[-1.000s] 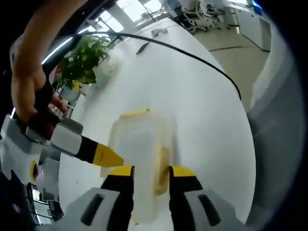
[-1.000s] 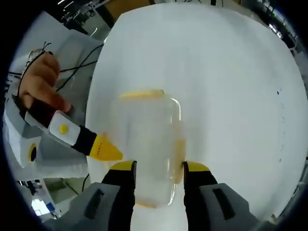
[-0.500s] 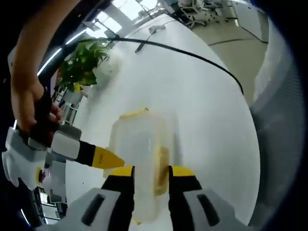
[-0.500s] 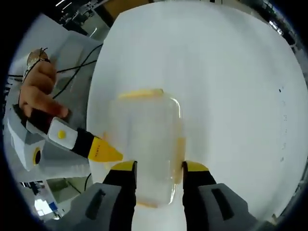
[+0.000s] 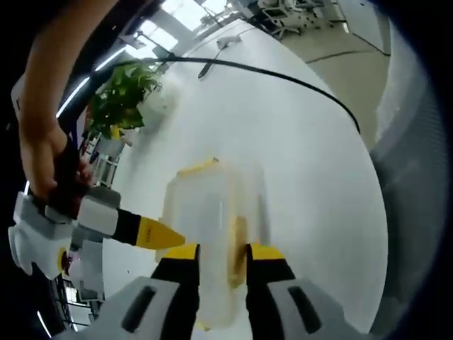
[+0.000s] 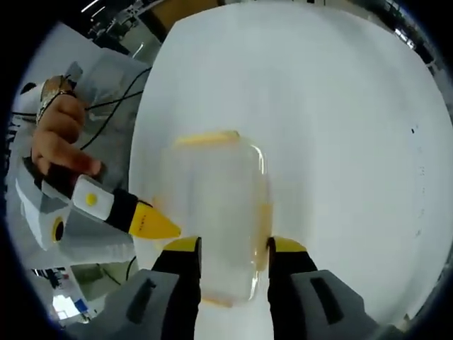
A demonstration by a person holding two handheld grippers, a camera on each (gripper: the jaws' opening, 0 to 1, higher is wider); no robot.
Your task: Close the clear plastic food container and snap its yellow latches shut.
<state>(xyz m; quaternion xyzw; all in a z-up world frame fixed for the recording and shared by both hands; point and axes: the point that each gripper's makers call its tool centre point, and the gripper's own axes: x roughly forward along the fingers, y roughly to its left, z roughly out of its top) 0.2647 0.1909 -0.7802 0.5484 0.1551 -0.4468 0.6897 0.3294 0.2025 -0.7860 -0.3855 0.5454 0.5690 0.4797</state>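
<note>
The clear plastic container (image 5: 205, 212) lies on the white table (image 5: 297, 184), lid on, with a yellow latch (image 5: 198, 168) at its far end and another (image 5: 237, 237) on its right side. My left gripper (image 5: 223, 253) hangs over the near end with its jaws a narrow gap apart. The right gripper (image 5: 161, 234), held by a hand (image 5: 42, 156), points its tip at the container's left edge. In the right gripper view the container (image 6: 212, 191) sits under my right gripper (image 6: 233, 246), jaws apart over its near end. There the left gripper (image 6: 154, 225) comes in from the left.
A potted plant (image 5: 124, 88) stands at the table's far left, and a black cable (image 5: 283, 81) crosses the far side. Beyond the table edge are floor and chairs (image 5: 297, 14). In the right gripper view, thin cables (image 6: 120, 92) lie past the table's left edge.
Almost nothing. Both views have drifted slightly with the hands. The container and both pairs of jaws stand as before.
</note>
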